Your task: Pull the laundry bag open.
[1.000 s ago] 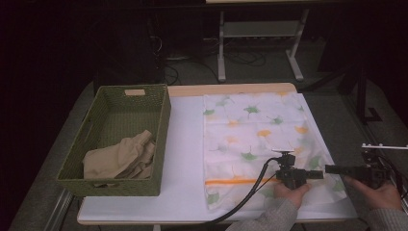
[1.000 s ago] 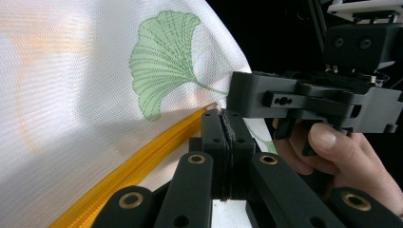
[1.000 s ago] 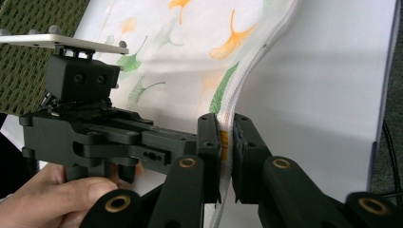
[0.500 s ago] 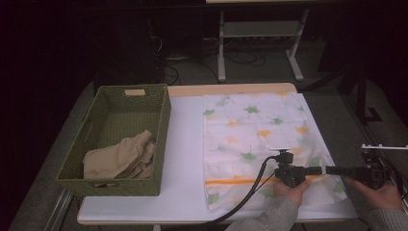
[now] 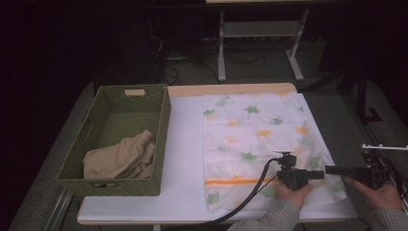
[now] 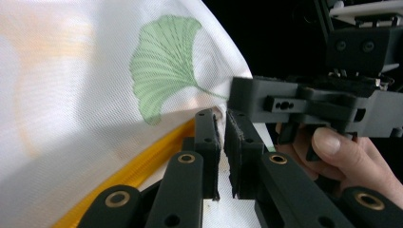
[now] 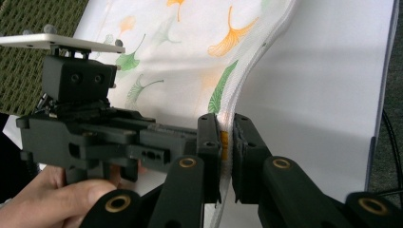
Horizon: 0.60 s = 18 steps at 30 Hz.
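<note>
The right gripper point(image 7: 226, 156) pinches the thick hemmed edge of the cloth point(image 5: 255, 139) between its 2 black ribbed pads, the orange stripe caught right at the bite. The left gripper point(image 6: 222, 154) has just been easing its jaws apart: a narrow gap shows between its pads, with the cloth's edge at their tips, and I cannot tell whether it still presses. The cloth is a thin, woven white sheet printed with green and orange ginkgo leaves (1 orange band runs near the near edge), lying flat on the right half of the smooth white table point(image 5: 185, 144). Both grippers meet at its near right corner. Well apart on the left sits 1 green woven rectangular basket point(image 5: 77, 163) holding 1 crumpled tan cloth point(image 5: 120, 156).
</note>
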Motion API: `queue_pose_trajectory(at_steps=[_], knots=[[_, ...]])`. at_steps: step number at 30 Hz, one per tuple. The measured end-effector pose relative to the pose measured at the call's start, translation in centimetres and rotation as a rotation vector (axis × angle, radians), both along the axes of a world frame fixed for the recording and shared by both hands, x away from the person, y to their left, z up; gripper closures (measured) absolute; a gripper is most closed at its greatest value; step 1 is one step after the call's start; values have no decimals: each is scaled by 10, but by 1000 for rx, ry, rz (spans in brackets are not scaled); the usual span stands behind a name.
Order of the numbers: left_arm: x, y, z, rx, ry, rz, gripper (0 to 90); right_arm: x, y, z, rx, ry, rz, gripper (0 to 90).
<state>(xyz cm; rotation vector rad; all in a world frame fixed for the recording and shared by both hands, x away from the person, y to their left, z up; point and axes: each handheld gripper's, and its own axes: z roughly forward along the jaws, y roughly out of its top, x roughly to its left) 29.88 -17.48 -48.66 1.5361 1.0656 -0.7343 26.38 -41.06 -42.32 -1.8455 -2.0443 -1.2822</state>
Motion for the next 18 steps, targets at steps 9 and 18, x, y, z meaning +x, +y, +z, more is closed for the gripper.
queue_pose_trajectory(at_steps=[9, 18], knots=[[0, 0, 3, -10, -11, 15, 891, -1, -2, 1, 16, -10, -5, 825], [-2, -2, 0, -36, 4, 12, 852, -2, -2, 2, 11, -11, -13, 824]])
